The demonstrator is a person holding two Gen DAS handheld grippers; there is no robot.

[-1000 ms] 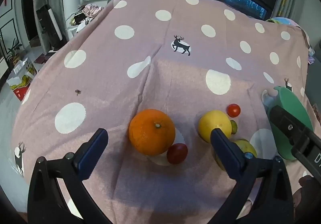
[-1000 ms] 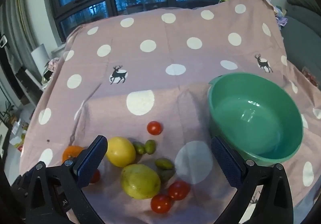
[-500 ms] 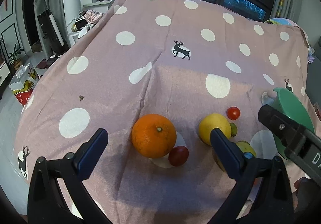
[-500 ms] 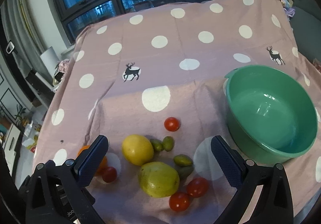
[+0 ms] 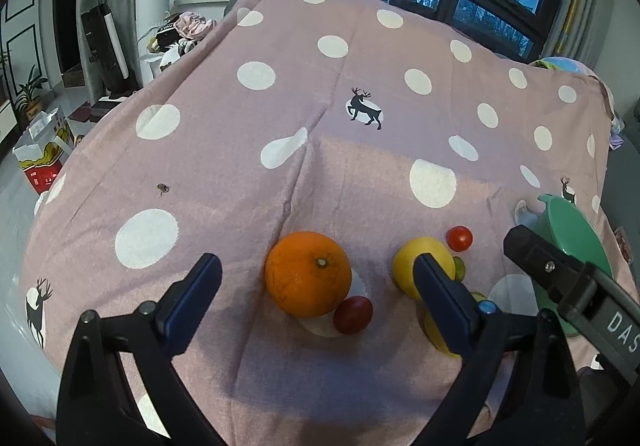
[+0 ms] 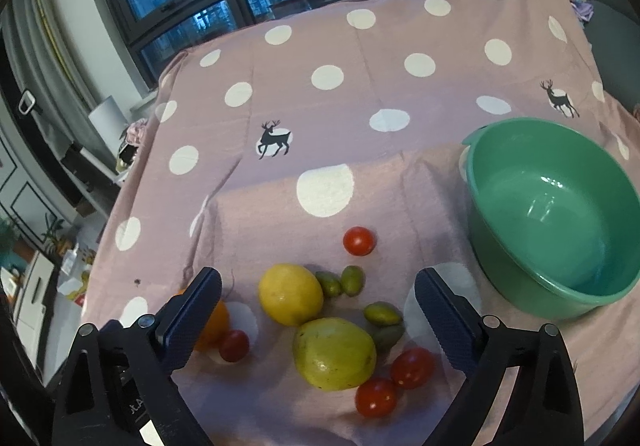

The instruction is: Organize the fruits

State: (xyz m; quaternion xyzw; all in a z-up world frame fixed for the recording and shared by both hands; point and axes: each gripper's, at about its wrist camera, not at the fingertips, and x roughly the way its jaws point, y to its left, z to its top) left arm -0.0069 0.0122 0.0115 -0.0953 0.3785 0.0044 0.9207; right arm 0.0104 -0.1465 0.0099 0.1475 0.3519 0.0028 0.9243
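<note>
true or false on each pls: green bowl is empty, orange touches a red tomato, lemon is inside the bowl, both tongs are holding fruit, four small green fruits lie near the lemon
1. The green bowl is empty. True.
2. The orange touches a red tomato. True.
3. The lemon is inside the bowl. False: it lies on the cloth.
4. Both tongs hold fruit. False: the left tongs and right tongs are closing but grip nothing.
5. Four small green fruits lie near the lemon. True.
</note>
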